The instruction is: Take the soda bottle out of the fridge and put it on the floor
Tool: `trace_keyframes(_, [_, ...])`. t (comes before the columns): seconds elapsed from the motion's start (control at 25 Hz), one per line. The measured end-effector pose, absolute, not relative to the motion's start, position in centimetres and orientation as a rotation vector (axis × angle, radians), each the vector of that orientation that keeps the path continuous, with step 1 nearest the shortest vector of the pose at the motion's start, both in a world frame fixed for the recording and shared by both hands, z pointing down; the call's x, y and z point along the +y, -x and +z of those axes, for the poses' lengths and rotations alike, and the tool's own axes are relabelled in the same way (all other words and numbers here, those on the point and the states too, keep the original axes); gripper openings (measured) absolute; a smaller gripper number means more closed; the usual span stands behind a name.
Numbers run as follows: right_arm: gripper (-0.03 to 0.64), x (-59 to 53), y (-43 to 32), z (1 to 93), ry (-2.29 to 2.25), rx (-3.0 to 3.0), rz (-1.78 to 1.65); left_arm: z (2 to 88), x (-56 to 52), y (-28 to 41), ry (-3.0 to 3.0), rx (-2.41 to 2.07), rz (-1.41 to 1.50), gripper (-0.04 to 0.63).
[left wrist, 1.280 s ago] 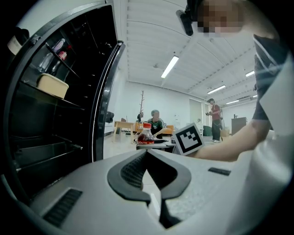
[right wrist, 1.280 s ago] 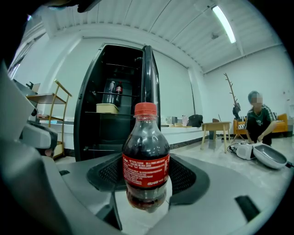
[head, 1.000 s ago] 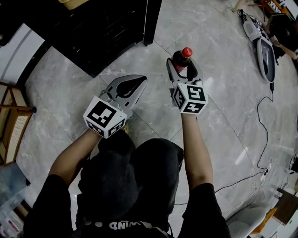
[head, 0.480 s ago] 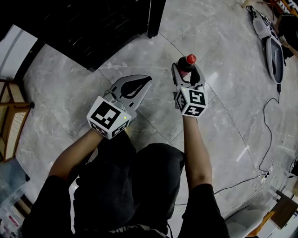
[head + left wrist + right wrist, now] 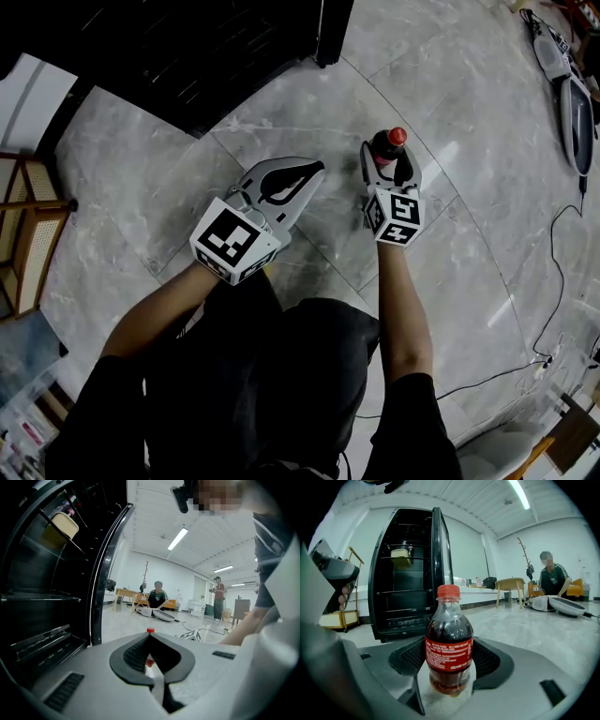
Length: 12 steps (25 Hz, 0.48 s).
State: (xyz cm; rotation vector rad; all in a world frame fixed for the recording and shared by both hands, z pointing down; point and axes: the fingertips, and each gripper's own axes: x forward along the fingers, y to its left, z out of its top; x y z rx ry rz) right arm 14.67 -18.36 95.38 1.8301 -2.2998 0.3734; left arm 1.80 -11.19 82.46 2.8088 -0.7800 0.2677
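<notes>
A: Right gripper (image 5: pixel 390 157)?
B: Low over the grey marble floor (image 5: pixel 450 253). Jaws on either side of an upright dark bottle (image 5: pixel 385 148), red cap on top.
A: Left gripper (image 5: pixel 315 171)?
B: Near it, on the left. Jaw tips together, pointing towards the bottle.
A: Around them?
B: Black fridge (image 5: pixel 187 47) at top left. Thin cable (image 5: pixel 553 281) trailing at right. Cane-sided wooden frame (image 5: pixel 28 234) at the left edge.
</notes>
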Motion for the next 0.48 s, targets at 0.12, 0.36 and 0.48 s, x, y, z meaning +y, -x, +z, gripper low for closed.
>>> trace_keyframes(0.12, [0.313,-18.3,-14.8,96.7,-1.839,-2.289,0.373,83.4,-11.4,-1.5,-2.788,-0.781,0.263,0.006])
trace_keyframes(0.36, [0.313,-18.2,-14.8,99.0,-1.837,-2.270,0.396,84.5,-11.4,-1.7,-2.767,-0.772,0.273,0.006])
trace_keyframes(0.48, [0.313,-18.2,-15.1,99.5,-1.868,-2.274,0.392,85.0,-11.2,-1.8,-2.757,-0.766,0.284,0.006])
